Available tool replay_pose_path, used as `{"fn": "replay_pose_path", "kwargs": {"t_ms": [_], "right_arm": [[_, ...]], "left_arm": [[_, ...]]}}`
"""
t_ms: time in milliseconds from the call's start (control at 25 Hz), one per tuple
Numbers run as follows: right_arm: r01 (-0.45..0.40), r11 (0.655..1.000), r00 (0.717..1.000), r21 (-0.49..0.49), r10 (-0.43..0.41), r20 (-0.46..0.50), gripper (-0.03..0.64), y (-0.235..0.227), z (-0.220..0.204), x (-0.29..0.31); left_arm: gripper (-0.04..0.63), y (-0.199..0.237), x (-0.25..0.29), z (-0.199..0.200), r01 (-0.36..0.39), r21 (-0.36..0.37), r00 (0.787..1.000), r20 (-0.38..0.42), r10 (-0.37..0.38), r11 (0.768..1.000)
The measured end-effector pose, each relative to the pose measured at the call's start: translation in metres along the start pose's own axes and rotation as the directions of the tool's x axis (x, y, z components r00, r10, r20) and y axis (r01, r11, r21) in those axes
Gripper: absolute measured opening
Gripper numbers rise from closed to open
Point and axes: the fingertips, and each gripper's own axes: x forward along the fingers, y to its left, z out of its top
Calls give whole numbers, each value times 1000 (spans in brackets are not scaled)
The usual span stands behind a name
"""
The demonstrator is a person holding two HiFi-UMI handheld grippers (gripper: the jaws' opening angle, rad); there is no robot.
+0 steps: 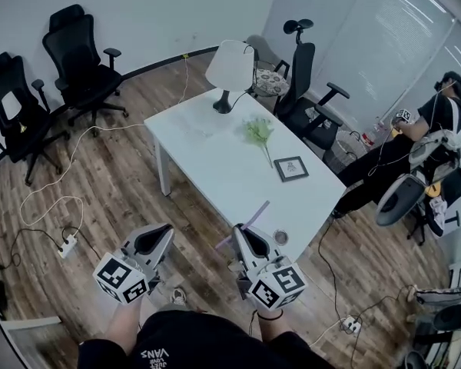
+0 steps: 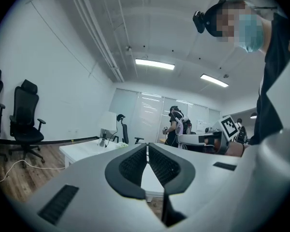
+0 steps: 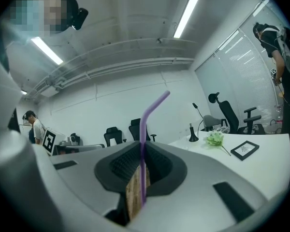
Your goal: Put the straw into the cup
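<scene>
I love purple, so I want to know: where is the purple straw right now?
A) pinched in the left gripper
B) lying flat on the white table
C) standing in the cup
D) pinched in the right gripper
D: in the right gripper view the right gripper has its jaws closed on the purple straw, which sticks up from between them, while the left gripper has its jaws together on nothing.

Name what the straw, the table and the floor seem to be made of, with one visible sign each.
The straw is probably plastic: a smooth, thin purple tube bent near the top. The table has a smooth, matt white top, perhaps laminate or painted board. The floor is wood or wood-look planks, with brown grain and joints showing.
</scene>
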Motion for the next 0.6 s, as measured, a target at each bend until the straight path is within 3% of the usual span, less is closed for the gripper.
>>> {"fn": "replay_pose_path", "kwargs": {"t_ms": [600], "right_arm": [[49,999,999,14,-49,-6,37,-20,1,37]], "left_arm": [[23,40,27,-1,36,-23,999,-26,-37,999]]}}
